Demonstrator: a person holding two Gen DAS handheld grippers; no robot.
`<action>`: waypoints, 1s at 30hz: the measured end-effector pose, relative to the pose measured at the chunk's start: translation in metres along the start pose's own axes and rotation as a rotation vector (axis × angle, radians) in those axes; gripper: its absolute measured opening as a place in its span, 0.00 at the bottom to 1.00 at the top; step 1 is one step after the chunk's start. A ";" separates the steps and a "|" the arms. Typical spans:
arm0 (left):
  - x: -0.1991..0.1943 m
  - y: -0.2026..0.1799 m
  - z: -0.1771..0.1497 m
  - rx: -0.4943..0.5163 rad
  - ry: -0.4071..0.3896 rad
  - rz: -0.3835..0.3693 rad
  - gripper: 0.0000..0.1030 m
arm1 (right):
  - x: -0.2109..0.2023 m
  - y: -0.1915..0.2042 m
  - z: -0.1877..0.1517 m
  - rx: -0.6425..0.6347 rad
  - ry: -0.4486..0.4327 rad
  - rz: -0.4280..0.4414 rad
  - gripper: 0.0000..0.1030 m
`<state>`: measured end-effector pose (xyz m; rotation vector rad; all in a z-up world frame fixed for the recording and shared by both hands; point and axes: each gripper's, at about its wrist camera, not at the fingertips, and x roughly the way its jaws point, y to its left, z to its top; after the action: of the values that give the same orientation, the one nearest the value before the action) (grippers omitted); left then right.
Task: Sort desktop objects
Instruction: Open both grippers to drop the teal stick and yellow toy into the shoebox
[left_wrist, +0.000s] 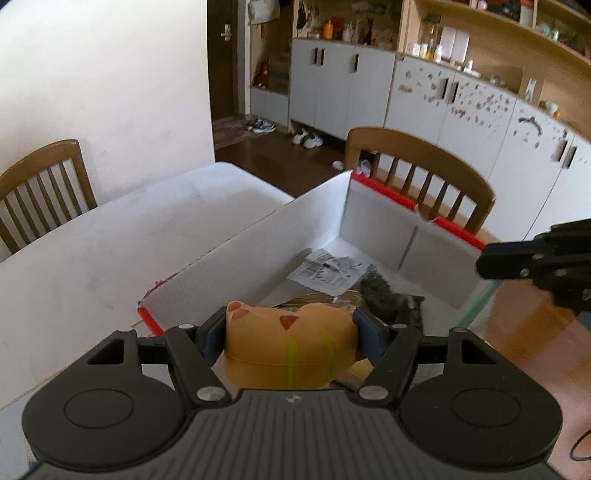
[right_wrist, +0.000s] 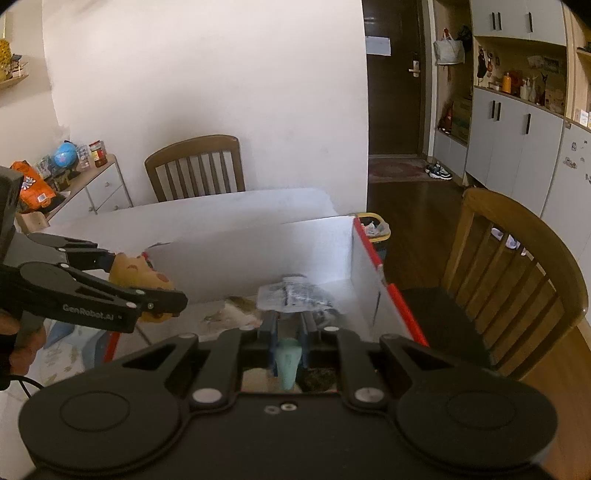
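Note:
My left gripper (left_wrist: 291, 332) is shut on an orange cat-shaped toy (left_wrist: 291, 347) with red marks, held above the near end of a white cardboard box (left_wrist: 258, 236) with red edges. The toy also shows in the right wrist view (right_wrist: 142, 275), between the left gripper's fingers (right_wrist: 162, 301). My right gripper (right_wrist: 289, 332) is shut on a pale mint-green object (right_wrist: 288, 363) over the same box (right_wrist: 258, 251). Inside the box lie a clear printed packet (left_wrist: 327, 271) (right_wrist: 295, 295) and a dark fuzzy item (left_wrist: 384, 299). The right gripper's side shows in the left wrist view (left_wrist: 535, 258).
The box sits on a white table (left_wrist: 92, 251). Wooden chairs stand behind the table (left_wrist: 40, 184) and beside the box (left_wrist: 424, 173) (right_wrist: 517, 284). A side cabinet with snacks and a globe (right_wrist: 66, 173) is at far left. A bin (right_wrist: 375, 229) stands past the box.

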<state>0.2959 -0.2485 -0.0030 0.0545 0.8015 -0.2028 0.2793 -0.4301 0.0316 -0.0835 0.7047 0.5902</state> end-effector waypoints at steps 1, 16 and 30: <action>0.005 0.000 0.002 0.002 0.011 0.013 0.69 | 0.002 -0.003 0.001 0.004 0.003 0.003 0.11; 0.063 0.003 0.013 0.013 0.172 0.092 0.69 | 0.038 -0.030 -0.003 0.019 0.070 0.001 0.11; 0.072 0.002 0.009 0.028 0.216 0.108 0.70 | 0.067 -0.033 -0.006 0.016 0.125 0.004 0.12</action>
<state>0.3510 -0.2593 -0.0486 0.1474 1.0086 -0.1065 0.3343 -0.4273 -0.0198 -0.1054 0.8309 0.5865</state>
